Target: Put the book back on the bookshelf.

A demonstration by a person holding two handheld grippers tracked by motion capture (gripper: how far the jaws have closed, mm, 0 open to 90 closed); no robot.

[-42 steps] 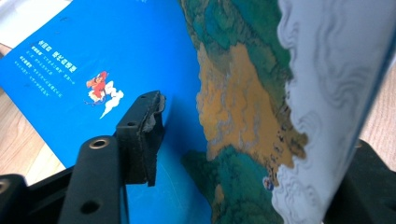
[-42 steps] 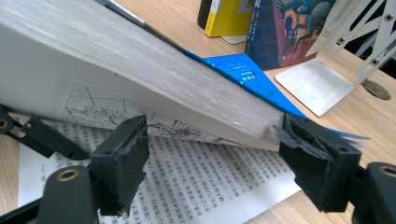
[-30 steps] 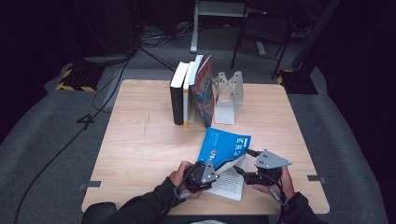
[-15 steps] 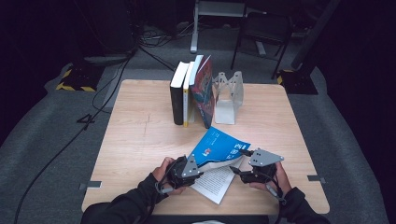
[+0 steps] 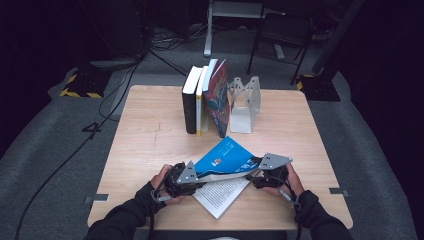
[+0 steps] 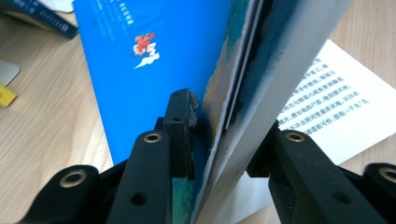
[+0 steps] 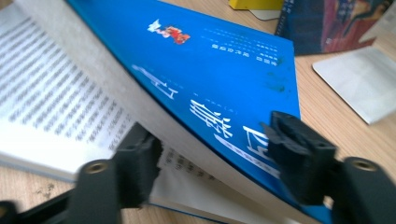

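Observation:
A blue-covered book [image 5: 225, 157] lies open near the table's front edge, with its lower pages [image 5: 220, 197] flat and its upper half lifted. My left gripper [image 5: 197, 178] holds the left edge of that lifted half. In the left gripper view the gripper [image 6: 224, 126] is shut, one pad on the blue cover [image 6: 140, 60] and the other on the page block. My right gripper [image 5: 252, 176] is at the lifted half's right edge. In the right gripper view its jaws [image 7: 215, 140] have just been closing and straddle cover and pages [image 7: 205, 88] without a clear squeeze.
A row of upright books [image 5: 205, 100] leans against a grey metal bookend [image 5: 245, 102] at the table's far middle. Bare wooden tabletop [image 5: 145, 140] lies left of the open book. Chair legs and cables are on the dark floor beyond.
My left gripper has drawn leftward with the book's lifted half, which now sits lower and flatter. My right gripper has sunk closer to the book's right edge and its jaws have narrowed.

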